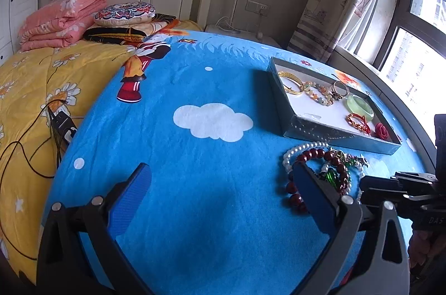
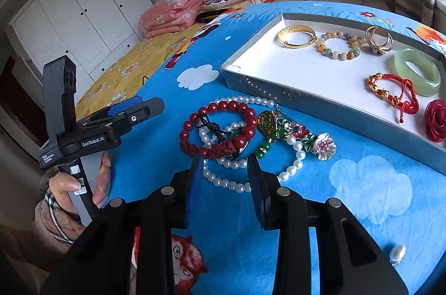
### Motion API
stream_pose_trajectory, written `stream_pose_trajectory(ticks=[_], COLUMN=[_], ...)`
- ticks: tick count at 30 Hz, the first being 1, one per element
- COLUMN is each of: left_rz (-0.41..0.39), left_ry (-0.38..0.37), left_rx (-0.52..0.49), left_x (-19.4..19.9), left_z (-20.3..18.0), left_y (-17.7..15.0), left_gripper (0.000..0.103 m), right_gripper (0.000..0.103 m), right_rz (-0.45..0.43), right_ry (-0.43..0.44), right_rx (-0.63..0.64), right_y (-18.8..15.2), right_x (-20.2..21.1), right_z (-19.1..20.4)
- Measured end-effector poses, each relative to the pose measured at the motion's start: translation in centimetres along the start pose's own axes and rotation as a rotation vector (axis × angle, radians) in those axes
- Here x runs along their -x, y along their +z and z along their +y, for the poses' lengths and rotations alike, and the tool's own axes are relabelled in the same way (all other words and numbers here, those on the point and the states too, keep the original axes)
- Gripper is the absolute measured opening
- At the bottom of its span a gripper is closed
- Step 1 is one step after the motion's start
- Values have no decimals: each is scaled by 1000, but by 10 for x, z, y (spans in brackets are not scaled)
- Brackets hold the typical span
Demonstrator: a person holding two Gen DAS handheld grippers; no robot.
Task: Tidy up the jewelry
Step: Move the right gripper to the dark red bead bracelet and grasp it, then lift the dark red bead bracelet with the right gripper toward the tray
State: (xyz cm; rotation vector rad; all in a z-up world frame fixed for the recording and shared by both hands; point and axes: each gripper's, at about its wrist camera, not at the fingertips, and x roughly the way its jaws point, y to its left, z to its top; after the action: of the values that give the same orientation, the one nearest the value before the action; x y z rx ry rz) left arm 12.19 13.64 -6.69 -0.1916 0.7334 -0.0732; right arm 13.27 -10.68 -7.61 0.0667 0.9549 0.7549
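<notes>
While the bed [image 1: 195, 89] with its blue cartoon blanket carries everything, the sorting happens toward its window side. At about two o'clock in the left wrist view sits the shallow box [image 1: 303, 125], white inside, serving as the tidy home for finished pieces: a gold bangle [image 2: 297, 36], a bracelet of pale mixed beads [image 2: 338, 45], a pair of thin rings [image 2: 380, 40], a green bangle [image 2: 417, 72], a red cord bracelet [image 2: 394, 91] and a red rose piece [image 2: 435, 120]. These lie well apart from each other, which looks deliberate, so nothing tangles.

Just outside the box's near wall lies the unsorted heap [image 2: 251, 133], at twelve o'clock in the right wrist view: a pearl necklace [image 2: 223, 183] looped under a red bead bracelet [image 2: 220, 125], with a green and flower charm strand [image 2: 295, 133] across them. They overlap and touch, so lifting one may drag another.

The right claw [image 2: 224, 166] hangs just above the heap's near edge, jaws apart by a modest gap and holding nothing, lined up over the pearls; I judge it is about to pick a piece. The left claw [image 1: 220, 183] stands wide apart and empty, its right finger beside the heap, likely waiting to steady it.

A single loose pearl piece [image 2: 397, 253] rests alone at four o'clock.
</notes>
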Motion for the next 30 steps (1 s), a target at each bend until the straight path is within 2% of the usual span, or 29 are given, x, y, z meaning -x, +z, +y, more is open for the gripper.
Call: stream_pose_trajectory(ticks=[9,14,17,19,26,27,28,30], left_rz=[-25,-34,-38,-41,-37,-34,-33,-29], left_ry=[-31,-47,-50,-53,-52,-50,-48,-46], left_rx=[8,16,20,23,23,22,22,23], left_x=[5,7,8,9,9,8,8,7], left_z=[1,1,2,2,2,2,2,2], left_y=[-1,-2,-2,-2,-2,-2,-2,-2], left_gripper=[99,99,99,99,99,99,99,99], right_gripper=[34,34,30,29,27,24,14,12], right_rz=[61,69,55,35,-135,-156,-167,-176], right_ry=[-15,-101,-151,-175,-235,-250,-254,-247], right_rx=[-105,-40,29,66,302,329,347,352], right_y=[19,25,22,18,14,16,18,20], right_x=[-24,-34,-32,-28,9,12,15,21], right_z=[-8,4,13,18,54,58,61,63])
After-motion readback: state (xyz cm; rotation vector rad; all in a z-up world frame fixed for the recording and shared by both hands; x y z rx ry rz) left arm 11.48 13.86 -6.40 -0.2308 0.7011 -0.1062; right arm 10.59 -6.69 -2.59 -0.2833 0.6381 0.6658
